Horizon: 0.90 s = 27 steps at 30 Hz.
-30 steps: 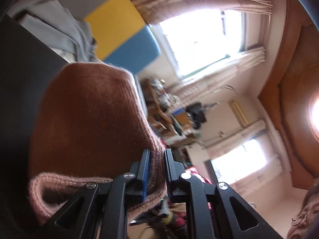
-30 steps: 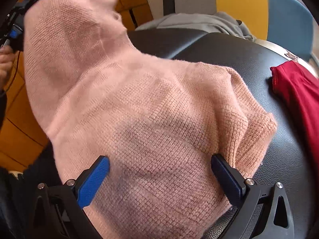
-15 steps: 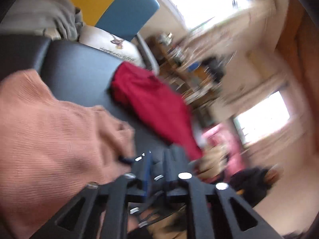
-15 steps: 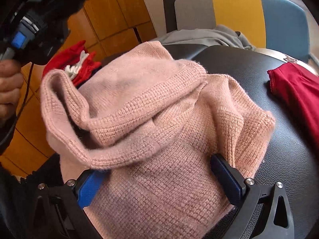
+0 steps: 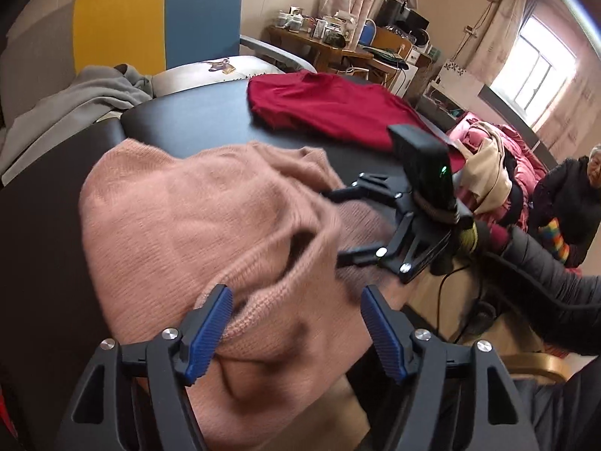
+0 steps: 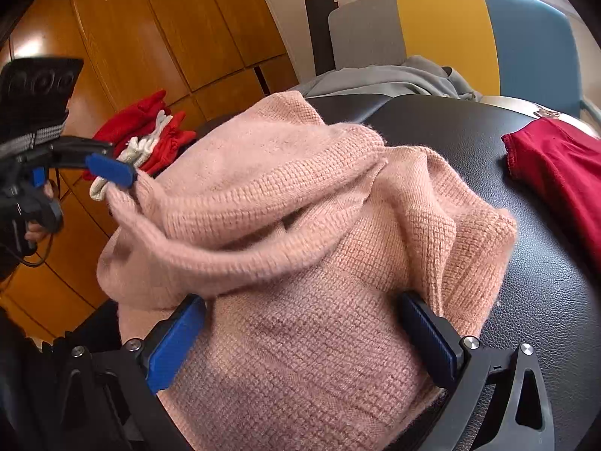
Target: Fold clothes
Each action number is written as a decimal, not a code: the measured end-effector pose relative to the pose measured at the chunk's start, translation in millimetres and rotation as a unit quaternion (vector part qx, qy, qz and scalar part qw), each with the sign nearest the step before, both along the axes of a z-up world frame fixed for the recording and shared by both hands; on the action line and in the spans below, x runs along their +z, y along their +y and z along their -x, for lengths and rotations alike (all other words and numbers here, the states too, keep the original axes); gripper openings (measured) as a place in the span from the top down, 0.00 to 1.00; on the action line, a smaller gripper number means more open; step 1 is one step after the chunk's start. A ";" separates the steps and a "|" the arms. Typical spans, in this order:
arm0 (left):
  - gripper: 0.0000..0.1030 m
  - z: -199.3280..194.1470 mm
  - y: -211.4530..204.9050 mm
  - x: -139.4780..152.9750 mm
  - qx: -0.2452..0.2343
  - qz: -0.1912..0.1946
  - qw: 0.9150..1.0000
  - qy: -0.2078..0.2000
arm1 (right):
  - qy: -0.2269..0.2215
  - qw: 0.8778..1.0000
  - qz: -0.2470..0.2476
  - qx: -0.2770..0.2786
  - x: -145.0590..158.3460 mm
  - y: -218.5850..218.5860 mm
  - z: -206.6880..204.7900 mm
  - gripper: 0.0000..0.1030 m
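A pink knit sweater (image 5: 195, 225) lies bunched on the black padded table (image 5: 210, 112), its upper part folded over the lower part (image 6: 300, 357). My left gripper (image 5: 296, 323) is open above the thick folded hem, holding nothing. In the right wrist view the left gripper (image 6: 112, 173) sits at the sweater's left edge, one blue pad showing. My right gripper (image 6: 300, 334) is open, its pads straddling the lower layer of the sweater. From the left wrist view the right gripper (image 5: 334, 225) has its fingertips partly hidden under the pink fold.
A dark red garment (image 5: 330, 112) lies at the table's far right (image 6: 556, 158). A grey garment (image 6: 394, 79) drapes by a grey, yellow and blue chair (image 6: 450, 30). Red and white clothes (image 6: 150, 131) are piled at the left. A seated person (image 5: 563, 206) is off right.
The left gripper swung down from holding the sweater's edge high, laid that part over the rest, and opened. The right gripper stayed open in place.
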<state>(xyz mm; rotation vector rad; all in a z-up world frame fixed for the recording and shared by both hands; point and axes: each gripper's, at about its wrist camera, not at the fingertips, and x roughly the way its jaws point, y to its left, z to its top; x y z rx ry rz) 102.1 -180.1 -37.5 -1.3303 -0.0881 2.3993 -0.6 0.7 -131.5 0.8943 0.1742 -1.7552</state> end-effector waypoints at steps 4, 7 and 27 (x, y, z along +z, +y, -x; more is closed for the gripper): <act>0.28 -5.4 -25.8 1.9 0.035 0.001 0.999 0.025 | 0.003 1.000 -0.001 -0.003 -1.2 -1.7 0.9 0.00; 0.19 -7.1 -29.1 7.2 0.029 0.010 0.999 0.041 | 0.004 1.000 0.001 -0.005 -2.0 -2.6 2.6 0.00; 0.32 74.3 89.2 -36.8 -0.232 0.095 0.960 -0.125 | -0.014 0.999 0.046 -0.004 -4.0 4.0 8.1 0.00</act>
